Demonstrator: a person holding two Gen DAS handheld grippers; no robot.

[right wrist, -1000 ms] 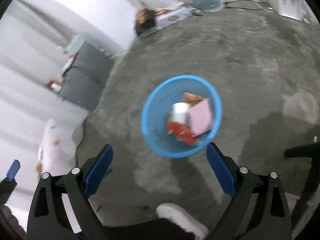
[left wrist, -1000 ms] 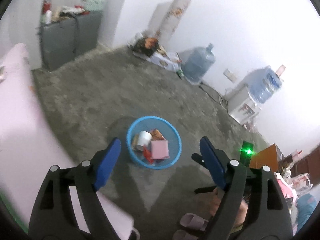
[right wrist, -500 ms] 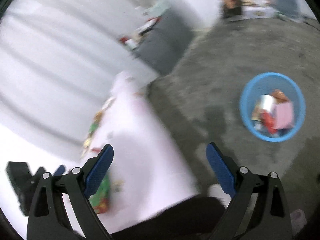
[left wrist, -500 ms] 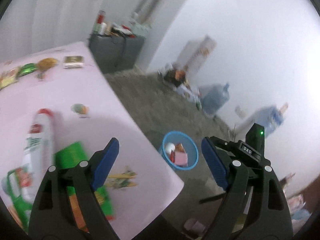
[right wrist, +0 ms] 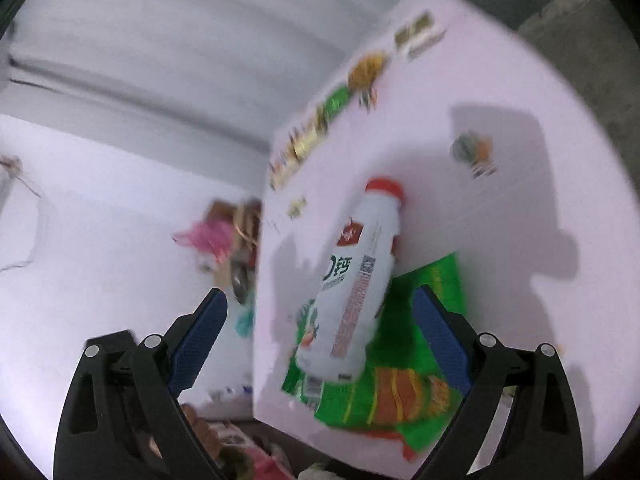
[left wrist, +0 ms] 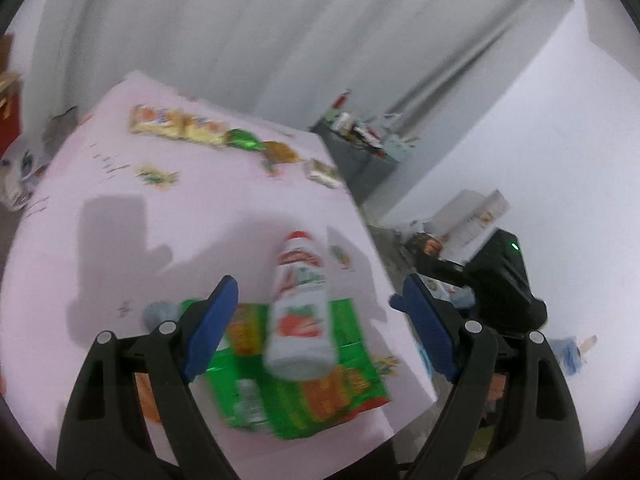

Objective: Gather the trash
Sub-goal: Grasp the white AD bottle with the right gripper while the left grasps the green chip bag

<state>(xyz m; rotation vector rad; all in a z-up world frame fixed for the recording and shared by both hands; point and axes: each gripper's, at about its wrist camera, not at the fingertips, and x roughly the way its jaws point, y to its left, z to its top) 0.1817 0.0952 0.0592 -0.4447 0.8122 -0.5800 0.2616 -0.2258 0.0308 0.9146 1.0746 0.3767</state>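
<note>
Bottle (left wrist: 299, 308) lies on a green wrapper (left wrist: 320, 396) at the worktop's (left wrist: 100, 184) six o'clock edge; probably empty, light and slick. I'd grip mid-body. Both tools, left tool (left wrist: 320, 320) and right tool (right wrist: 320, 344), are spread.

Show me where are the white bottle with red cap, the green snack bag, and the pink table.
white bottle (left wrist: 300, 320), left wrist view, label on its body.
green snack bag (right wrist: 400, 392), right wrist view, printed front.
pink table (left wrist: 200, 208), left wrist view, bare top.

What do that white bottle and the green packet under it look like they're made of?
The white bottle looks like opaque plastic with a printed label and a red cap. The green packet seems to be glossy plastic or foil film; it lies flat and shiny, though blur leaves this uncertain.
</note>
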